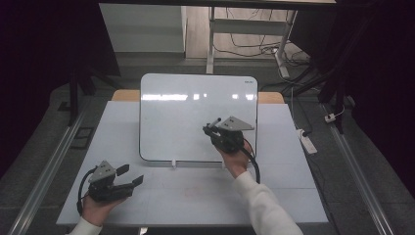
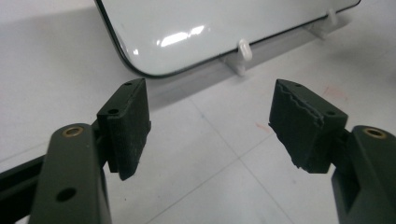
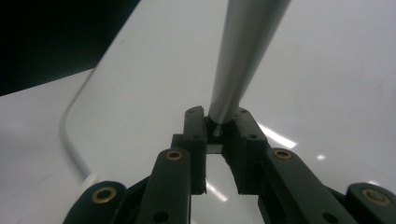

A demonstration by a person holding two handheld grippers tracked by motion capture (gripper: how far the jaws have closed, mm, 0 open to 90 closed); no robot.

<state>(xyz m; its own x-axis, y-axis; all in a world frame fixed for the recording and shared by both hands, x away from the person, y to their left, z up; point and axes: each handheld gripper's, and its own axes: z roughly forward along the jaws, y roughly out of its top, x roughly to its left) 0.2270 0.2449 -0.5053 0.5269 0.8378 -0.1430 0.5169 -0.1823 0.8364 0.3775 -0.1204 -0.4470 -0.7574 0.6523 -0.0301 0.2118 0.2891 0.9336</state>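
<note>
A white whiteboard (image 1: 186,115) leans back on small white clips (image 1: 173,163) in the middle of the pale table (image 1: 195,196). My right gripper (image 1: 211,128) hovers over the board's lower right part, shut on a grey marker (image 1: 216,121) that points up and left. In the right gripper view the jaws (image 3: 219,126) clamp the marker's barrel (image 3: 243,51), with the board's surface (image 3: 327,70) behind it. My left gripper (image 1: 130,174) rests near the table's front left corner, open and holding nothing. Its pads (image 2: 126,126) stand wide apart, facing the board's lower corner (image 2: 210,28) and a clip (image 2: 243,49).
A white power strip (image 1: 308,141) lies on the floor to the right of the table. Behind the table stand desk legs (image 1: 211,44) and loose cables (image 1: 259,49). A metal rail (image 1: 49,166) runs along the floor at the left.
</note>
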